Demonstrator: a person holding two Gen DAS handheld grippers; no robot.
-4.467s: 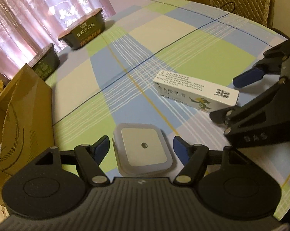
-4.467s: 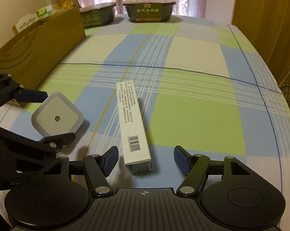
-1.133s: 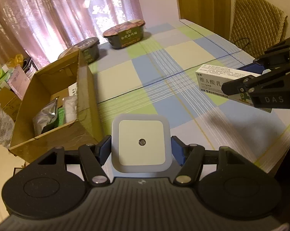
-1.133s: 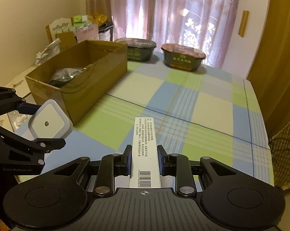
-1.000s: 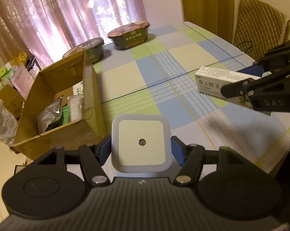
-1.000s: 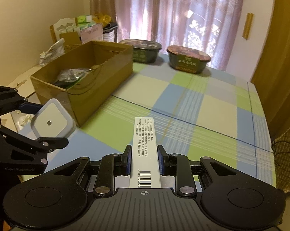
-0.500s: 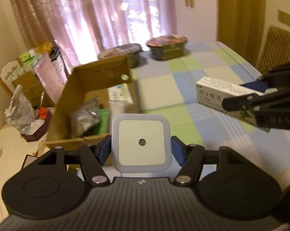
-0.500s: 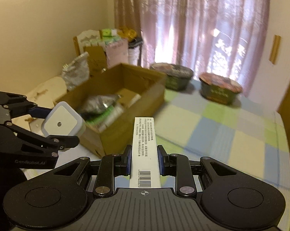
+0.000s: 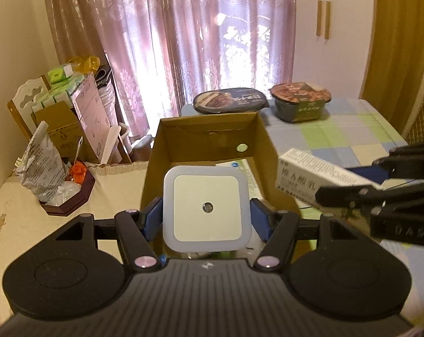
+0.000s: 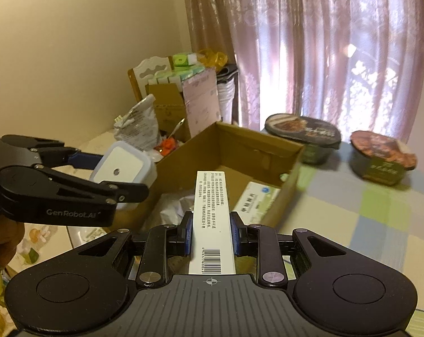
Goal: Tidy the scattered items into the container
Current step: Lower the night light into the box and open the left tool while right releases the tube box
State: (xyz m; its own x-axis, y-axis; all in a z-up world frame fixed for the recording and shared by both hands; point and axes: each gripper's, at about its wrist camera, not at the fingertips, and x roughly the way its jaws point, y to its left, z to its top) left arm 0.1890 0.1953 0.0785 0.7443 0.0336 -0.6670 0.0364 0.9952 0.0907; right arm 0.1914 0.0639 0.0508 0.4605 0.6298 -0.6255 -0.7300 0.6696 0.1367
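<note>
My left gripper [image 9: 207, 220] is shut on a square white night light [image 9: 207, 207], held above the near end of an open cardboard box [image 9: 209, 133]. From the right wrist view the same night light [image 10: 119, 167] hangs over the box's left wall [image 10: 167, 165]. My right gripper [image 10: 210, 233] is shut on a long white medicine box [image 10: 212, 219] with a barcode, raised over the box's near end. That medicine box [image 9: 310, 178] also shows at the right of the left wrist view, beside the cardboard box's right wall. Inside lie a green-and-white carton [image 10: 254, 202] and a crumpled bag [image 10: 175, 207].
Two sealed instant-food bowls [image 9: 230, 104] [image 9: 300, 101] stand on the checked tablecloth [image 9: 338, 132] behind the box. Left of the table, a side surface holds a foil bag [image 9: 40, 168], a dark tray [image 9: 71, 193], cartons and a chair back [image 9: 29, 104]. Curtains hang behind.
Both grippers have swung left from the table toward the cardboard box, carrying the night light and the medicine box. Both items are now over the box instead of over the tablecloth.
</note>
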